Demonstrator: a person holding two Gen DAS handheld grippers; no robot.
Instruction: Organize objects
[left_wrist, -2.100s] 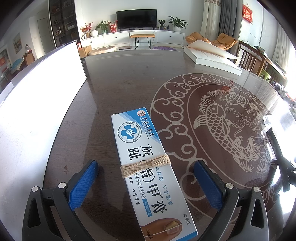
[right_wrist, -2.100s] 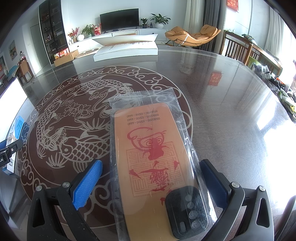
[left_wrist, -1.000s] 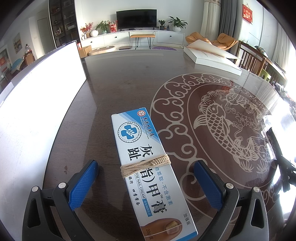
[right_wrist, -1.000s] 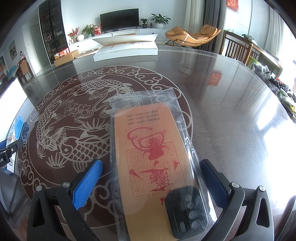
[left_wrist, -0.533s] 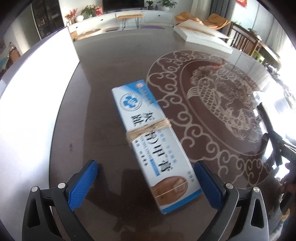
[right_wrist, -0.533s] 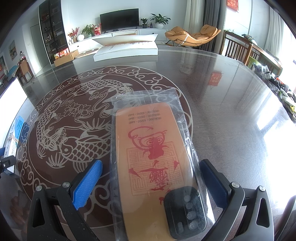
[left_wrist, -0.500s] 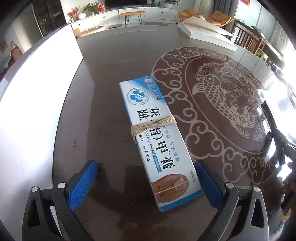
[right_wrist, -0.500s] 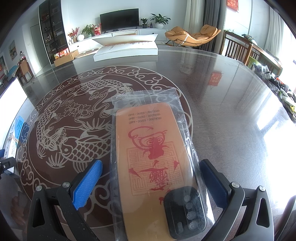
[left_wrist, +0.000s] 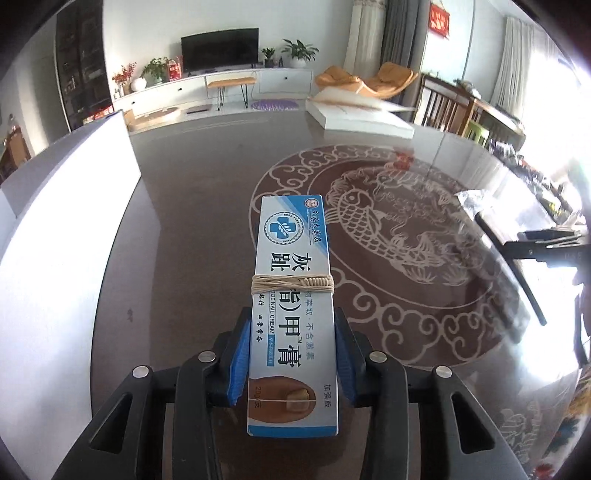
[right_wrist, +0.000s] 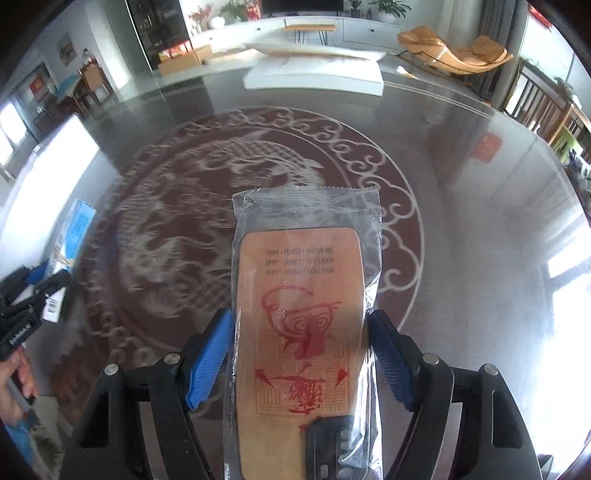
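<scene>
My left gripper (left_wrist: 291, 354) is shut on a blue and white nail cream box (left_wrist: 291, 280) bound with twine, held lifted above the dark table (left_wrist: 192, 221). My right gripper (right_wrist: 301, 354) is shut on a clear plastic packet (right_wrist: 301, 295) holding a tan board with red print and a black part at its near end, also lifted. The nail cream box shows at the far left of the right wrist view (right_wrist: 74, 229). The packet's edge shows at the right of the left wrist view (left_wrist: 476, 199).
The glass table top has a round fish and scroll pattern (right_wrist: 236, 192). A tall white panel (left_wrist: 55, 243) stands along the left side. A flat white box (right_wrist: 314, 74) lies at the far edge. Chairs (left_wrist: 443, 107) stand at the right.
Both grippers have closed from open: the left on the nail cream box, the right on the plastic packet. Both objects have risen off the table.
</scene>
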